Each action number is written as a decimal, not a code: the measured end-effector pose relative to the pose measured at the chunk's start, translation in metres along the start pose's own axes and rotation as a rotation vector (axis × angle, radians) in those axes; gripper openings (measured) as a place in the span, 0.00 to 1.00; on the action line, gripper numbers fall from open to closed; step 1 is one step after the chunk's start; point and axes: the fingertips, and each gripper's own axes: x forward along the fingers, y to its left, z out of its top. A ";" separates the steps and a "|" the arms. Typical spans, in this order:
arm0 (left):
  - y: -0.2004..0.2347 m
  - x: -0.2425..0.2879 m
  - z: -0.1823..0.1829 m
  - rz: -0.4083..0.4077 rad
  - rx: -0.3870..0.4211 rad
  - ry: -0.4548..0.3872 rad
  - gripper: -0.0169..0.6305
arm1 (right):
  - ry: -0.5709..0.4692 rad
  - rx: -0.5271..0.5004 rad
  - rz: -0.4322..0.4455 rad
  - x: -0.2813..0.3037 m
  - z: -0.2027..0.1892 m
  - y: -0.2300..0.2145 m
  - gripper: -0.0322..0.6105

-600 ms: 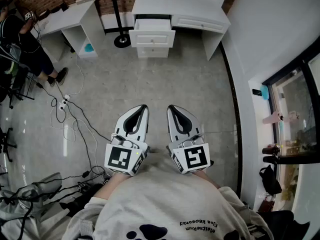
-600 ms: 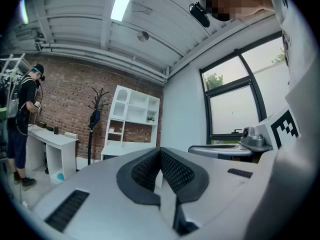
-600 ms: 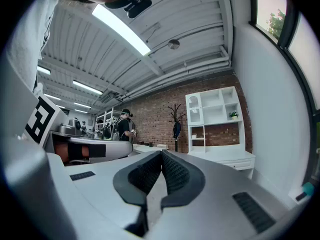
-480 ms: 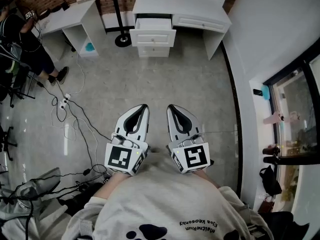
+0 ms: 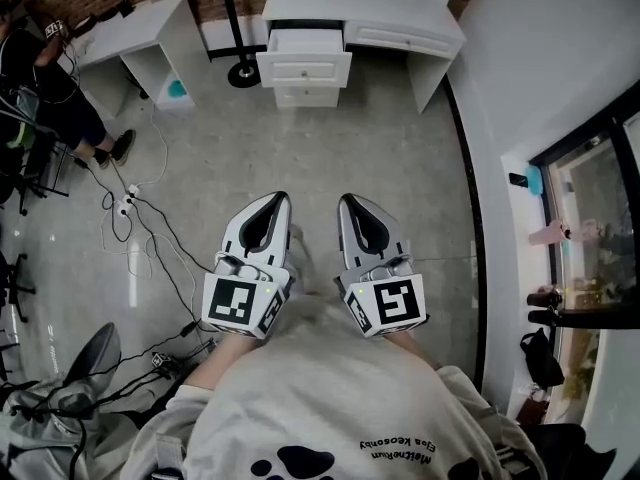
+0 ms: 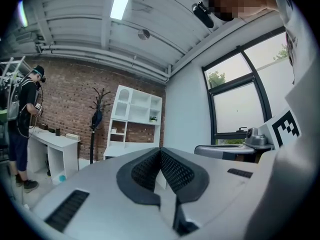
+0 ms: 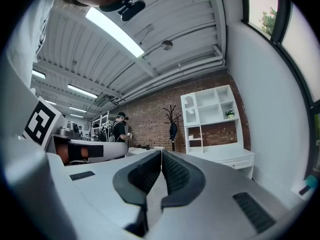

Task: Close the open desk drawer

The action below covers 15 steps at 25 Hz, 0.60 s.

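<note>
Two grippers (image 5: 274, 202) (image 5: 348, 202), one open drawer (image 5: 304, 68)

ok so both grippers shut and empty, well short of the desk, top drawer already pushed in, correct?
No. The head view shows the top drawer pulled out from the desk, not pushed in. The rest holds: the left gripper and right gripper are both shut, empty and well short of the desk.

Head view looks steeply down; both gripper views face the desk (image 5: 362, 13).
</note>
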 end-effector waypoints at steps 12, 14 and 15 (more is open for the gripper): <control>0.086 0.122 0.005 -0.027 0.009 -0.003 0.05 | 0.025 -0.045 -0.048 0.134 -0.005 -0.062 0.10; 0.110 0.148 0.008 -0.034 0.010 0.002 0.05 | 0.033 -0.045 -0.056 0.167 -0.006 -0.072 0.10; 0.123 0.161 0.010 -0.037 0.011 0.005 0.05 | 0.037 -0.045 -0.061 0.183 -0.005 -0.077 0.10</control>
